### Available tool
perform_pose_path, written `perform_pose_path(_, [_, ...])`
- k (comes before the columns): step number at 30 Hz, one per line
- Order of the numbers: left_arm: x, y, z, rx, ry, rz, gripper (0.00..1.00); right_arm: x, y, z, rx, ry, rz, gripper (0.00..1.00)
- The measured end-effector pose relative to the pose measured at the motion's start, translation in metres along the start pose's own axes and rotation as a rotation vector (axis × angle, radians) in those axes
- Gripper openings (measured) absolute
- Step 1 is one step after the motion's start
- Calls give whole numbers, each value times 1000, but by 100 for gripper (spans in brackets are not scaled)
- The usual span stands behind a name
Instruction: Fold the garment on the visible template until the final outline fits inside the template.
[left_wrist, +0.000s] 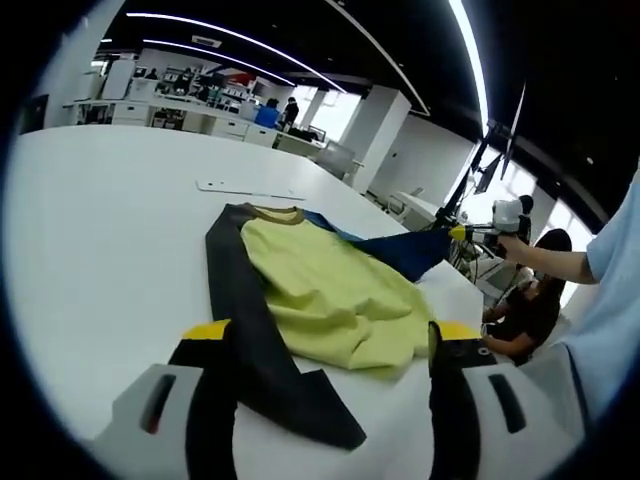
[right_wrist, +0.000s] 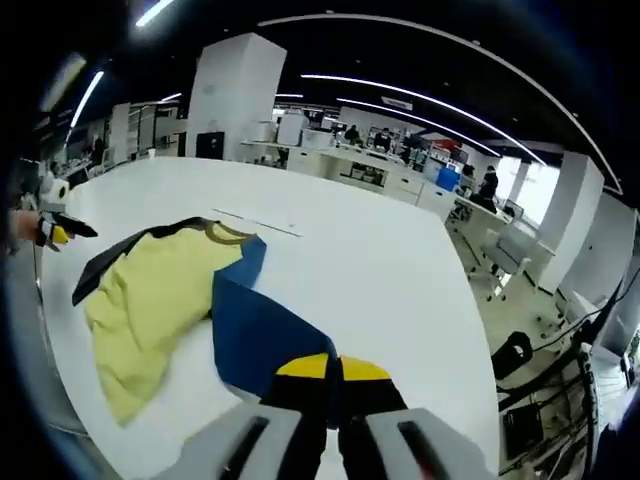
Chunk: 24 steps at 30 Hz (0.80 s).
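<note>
On white table: garment | left hand-held gripper wide | right hand-held gripper pinches garment's blue sleeve

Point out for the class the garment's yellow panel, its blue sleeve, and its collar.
yellow panel (left_wrist: 330, 295), left gripper view, middle of the panel.
blue sleeve (right_wrist: 255, 340), right gripper view, middle of the sleeve.
collar (left_wrist: 277, 213), left gripper view, tan neckband.

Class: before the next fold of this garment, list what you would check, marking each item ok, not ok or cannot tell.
1. Right tongs shut on the blue sleeve: ok.
2. Left tongs gripping the black sleeve: not ok; the jaws are wide open and the sleeve lies between them.
3. Yellow body lying flat: not ok, bunched.
4. Whole garment on the table: ok.
5. Outline inside the template: cannot tell; a white strip lies beyond the collar.
</note>
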<state>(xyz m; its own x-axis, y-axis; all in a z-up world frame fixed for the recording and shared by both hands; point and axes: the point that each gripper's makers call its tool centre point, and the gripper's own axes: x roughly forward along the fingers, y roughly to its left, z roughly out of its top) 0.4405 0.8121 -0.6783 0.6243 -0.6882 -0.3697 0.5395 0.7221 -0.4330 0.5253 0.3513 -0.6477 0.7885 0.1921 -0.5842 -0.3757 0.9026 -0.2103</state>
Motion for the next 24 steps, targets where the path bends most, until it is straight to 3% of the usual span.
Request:
perform_pose_path(7, [8,4,-1,-9,14,7,75,32,-37,-21,35,95,-25,0])
perform_pose_path(9, [10,5,-1,-10,15,11,75,40,-53,-32,28,159,-48,0])
perform_pose_path(12, [11,7,0,-19,15,15,75,53,-77,-35,57,176,-71,0])
perform_pose_path(18, [15,15,1,-36,13,30,75,72,-122,-43,148,231,-124,0])
perform_pose_path(24, [19,21,-1,-58,15,45,75,85,-141,-57,253,294,-145,0])
